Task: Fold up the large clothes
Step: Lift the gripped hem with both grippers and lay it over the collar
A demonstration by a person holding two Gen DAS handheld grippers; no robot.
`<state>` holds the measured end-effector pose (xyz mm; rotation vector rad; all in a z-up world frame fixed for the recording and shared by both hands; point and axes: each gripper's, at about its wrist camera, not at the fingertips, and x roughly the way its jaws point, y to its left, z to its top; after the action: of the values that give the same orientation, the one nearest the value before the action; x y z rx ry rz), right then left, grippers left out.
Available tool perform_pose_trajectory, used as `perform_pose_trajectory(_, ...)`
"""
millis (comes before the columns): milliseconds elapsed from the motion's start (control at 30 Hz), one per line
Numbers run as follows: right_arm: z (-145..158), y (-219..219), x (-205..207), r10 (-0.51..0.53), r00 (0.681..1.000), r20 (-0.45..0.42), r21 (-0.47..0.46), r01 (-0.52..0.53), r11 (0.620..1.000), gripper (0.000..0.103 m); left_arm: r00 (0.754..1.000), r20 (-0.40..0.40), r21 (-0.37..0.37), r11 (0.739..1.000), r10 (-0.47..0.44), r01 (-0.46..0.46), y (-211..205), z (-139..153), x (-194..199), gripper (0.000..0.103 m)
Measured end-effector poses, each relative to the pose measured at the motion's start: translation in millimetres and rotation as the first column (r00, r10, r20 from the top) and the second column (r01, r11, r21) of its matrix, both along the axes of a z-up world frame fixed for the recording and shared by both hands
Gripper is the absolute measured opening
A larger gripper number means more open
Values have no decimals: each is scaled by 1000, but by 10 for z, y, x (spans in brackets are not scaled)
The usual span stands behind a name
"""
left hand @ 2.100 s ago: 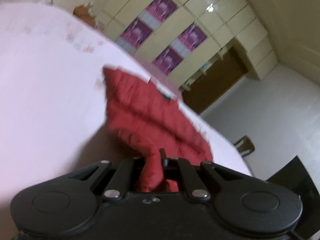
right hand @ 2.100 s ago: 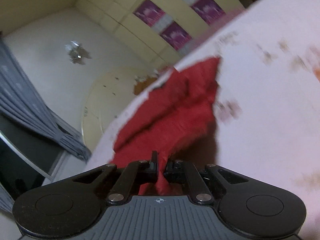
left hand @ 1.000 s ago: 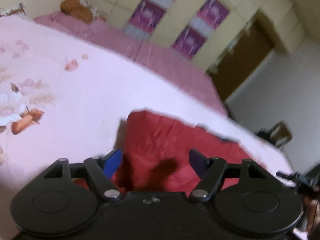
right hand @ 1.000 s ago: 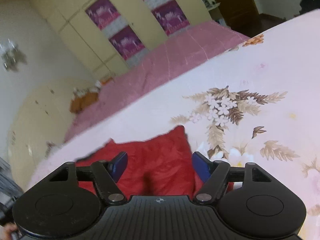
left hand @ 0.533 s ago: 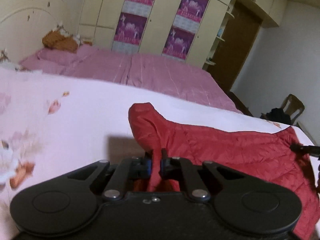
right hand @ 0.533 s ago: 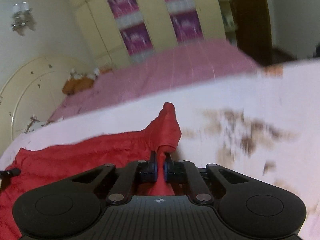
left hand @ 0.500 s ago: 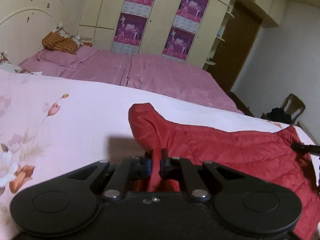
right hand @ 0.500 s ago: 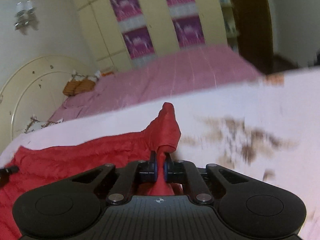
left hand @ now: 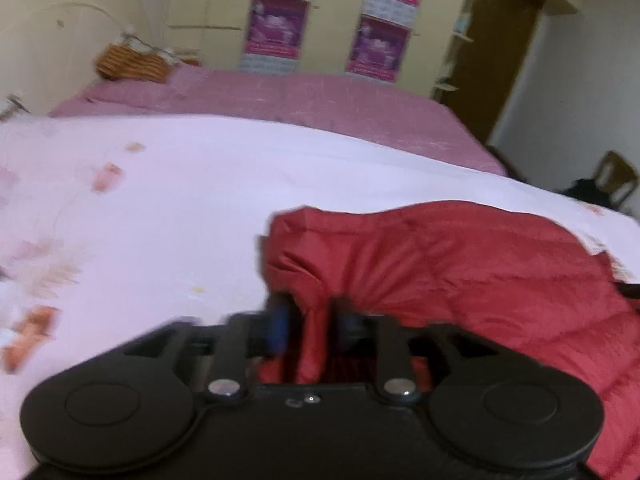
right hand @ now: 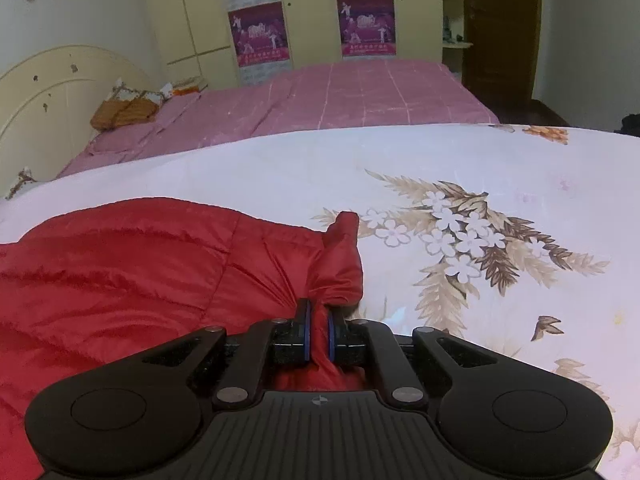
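A: Where is the red quilted jacket [right hand: 132, 264] lying?

B: On the white bedcover with flowers [right hand: 460, 184]. In the right wrist view it fills the lower left of the frame, and one bunched corner stands up near the centre. In the left wrist view the same jacket stretches from the centre to the right edge.

A: What is the right gripper [right hand: 318, 338] doing?

B: It is clamped on that bunched corner. The red cloth is squeezed between the two blue-edged pads, though its jaws have just been opening a little.

A: And the left gripper [left hand: 310, 324]?

B: Its jaws have also just been opening. A fold of the jacket stands between the fingers, with a gap at the left pad. The picture is blurred there, so I think the pads do not press on the fold any more, but I am not fully sure.

A: What is behind?

B: A pink bed [right hand: 340, 96] in the upper middle, and a cream wardrobe with purple posters [right hand: 256, 36] at the top.
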<state>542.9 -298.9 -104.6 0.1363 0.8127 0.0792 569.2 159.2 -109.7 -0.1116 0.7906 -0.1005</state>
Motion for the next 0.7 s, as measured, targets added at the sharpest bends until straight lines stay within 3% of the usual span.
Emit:
perform_pose_trajectory(33,84,-7,-44,-34,999,22,-38,35,999,77,999,32,27,1000,13,-13,-14,63,-33,62)
perform_pose_trajectory(67,209,-19,-146,-38,996,80,-42,41,998,82,997,76,50,999,14,-18,-32,157,-150,67)
perform_pose_trajectory(133,382,-26,-379,-14,993,120,-23,17,1000,79,991,135,65,998,-9,0,-100,361,-455,65)
perform_pose_trajectory(167,436,-16,-484,-2,992,127,-13,4,1000,71,987,162,53,998,-25,17,-158,449,-626,64)
perform_pose_trajectory(200,501,20,-646,22,990,140,4,-23,1000,53,981,190,37,998,-49,42,-232,520,-809,62)
perform_pose_trajectory(233,548,88,-804,44,987,152,16,-47,999,49,976,204,31,997,-73,68,-334,563,-992,61)
perform_pose_trajectory(333,642,339,-1291,102,973,205,30,-111,993,49,960,244,43,991,-134,128,-724,601,-1530,61)
perform_pose_trajectory(433,657,677,-1752,190,950,247,49,-208,977,49,942,272,121,978,-196,168,-1093,488,-1915,61)
perform_pose_trajectory(567,361,1179,-1970,350,914,204,-71,-342,937,49,948,187,199,955,-256,219,-1279,92,-1920,62)
perform_pose_trajectory(600,206,1297,-1934,368,916,163,-140,-347,927,49,952,175,174,959,-251,221,-1256,13,-1883,62)
perform_pose_trajectory(700,-9,1345,-1793,343,926,154,-137,-324,936,49,959,158,159,964,-236,212,-1261,-37,-1756,62)
